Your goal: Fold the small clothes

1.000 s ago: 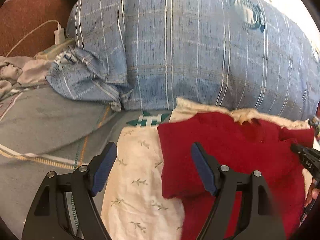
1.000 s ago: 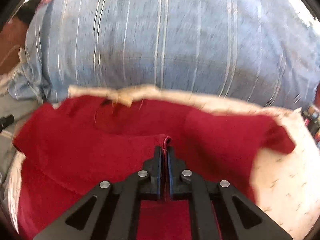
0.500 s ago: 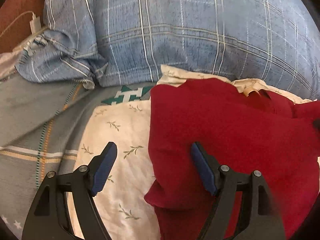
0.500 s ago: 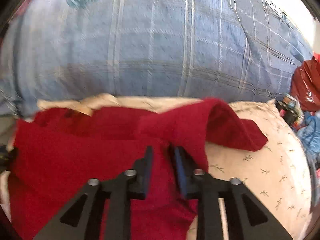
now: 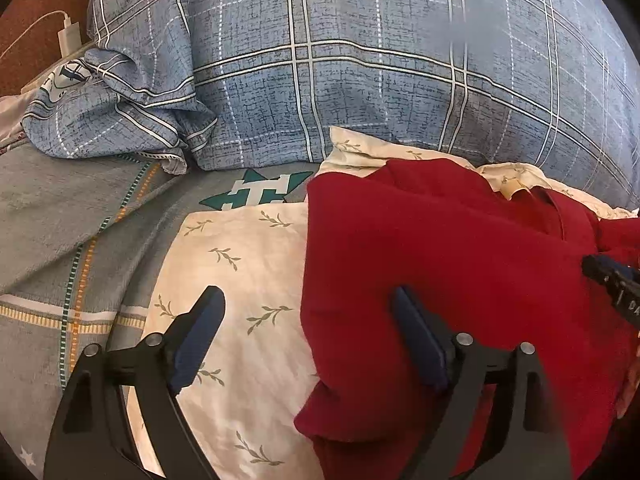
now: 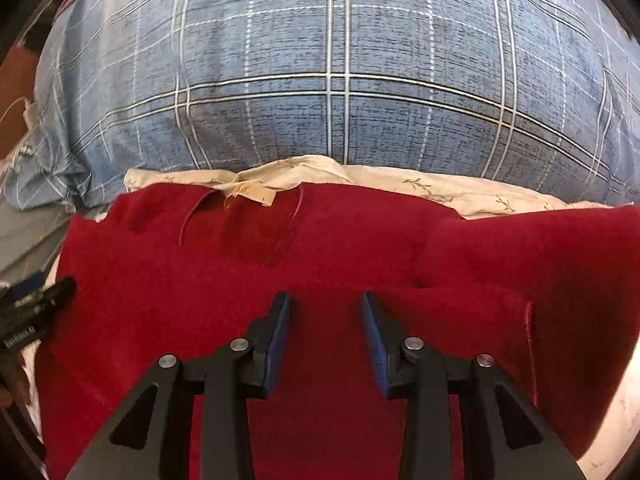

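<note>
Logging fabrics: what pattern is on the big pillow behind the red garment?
Blue with white plaid lines; the pillow shows best in the right wrist view.

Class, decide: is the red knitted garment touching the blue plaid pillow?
Apart. The right wrist view shows cream leaf-print cloth lying between the red garment and pillow.

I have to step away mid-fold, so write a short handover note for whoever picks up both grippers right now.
Left gripper: open, straddling the red garment's left edge, holding nothing.
Right gripper: open above the garment's middle, holding nothing.
The garment lies on the cream leaf-print pillow, in front of the blue plaid pillow; its collar tag faces that pillow.
Done: left side appears folded in.
Left: the right side looks bunched; fold it in, then halve the garment.
</note>
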The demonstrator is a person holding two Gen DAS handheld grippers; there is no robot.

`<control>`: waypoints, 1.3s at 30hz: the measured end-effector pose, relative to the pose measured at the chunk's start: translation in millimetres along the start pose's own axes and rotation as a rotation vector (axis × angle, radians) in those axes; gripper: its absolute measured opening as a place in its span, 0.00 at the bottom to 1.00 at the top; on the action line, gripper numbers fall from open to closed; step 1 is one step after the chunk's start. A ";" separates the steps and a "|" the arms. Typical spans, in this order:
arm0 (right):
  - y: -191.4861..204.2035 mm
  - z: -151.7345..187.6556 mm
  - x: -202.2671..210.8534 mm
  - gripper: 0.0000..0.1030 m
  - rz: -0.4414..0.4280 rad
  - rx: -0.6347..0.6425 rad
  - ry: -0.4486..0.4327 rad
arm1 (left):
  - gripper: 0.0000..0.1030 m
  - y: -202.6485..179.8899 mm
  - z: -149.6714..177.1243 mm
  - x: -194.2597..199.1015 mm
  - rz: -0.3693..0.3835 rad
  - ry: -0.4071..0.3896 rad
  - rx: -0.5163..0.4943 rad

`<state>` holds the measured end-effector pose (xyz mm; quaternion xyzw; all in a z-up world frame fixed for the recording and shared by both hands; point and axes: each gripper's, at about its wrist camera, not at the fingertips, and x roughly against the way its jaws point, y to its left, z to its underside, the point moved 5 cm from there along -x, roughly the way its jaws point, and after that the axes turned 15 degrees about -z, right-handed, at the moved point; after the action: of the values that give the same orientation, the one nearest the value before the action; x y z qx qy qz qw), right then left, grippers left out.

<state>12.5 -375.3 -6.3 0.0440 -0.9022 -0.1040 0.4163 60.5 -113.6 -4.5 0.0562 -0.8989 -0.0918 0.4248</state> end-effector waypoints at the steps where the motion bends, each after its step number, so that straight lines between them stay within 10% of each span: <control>1: 0.9 0.3 5.1 0.38 -0.002 -0.002 0.002 | 0.85 0.7 0.0 1.0 -0.003 -0.002 0.002; 39: -45.2 42.9 109.5 0.56 -0.072 -0.124 -0.109 | 0.84 -32.7 19.1 62.7 0.077 -0.040 -0.079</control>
<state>-91.5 -431.0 37.6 0.0451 -0.9132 -0.1767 0.3644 6.8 -154.5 24.0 0.0030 -0.9043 -0.1120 0.4118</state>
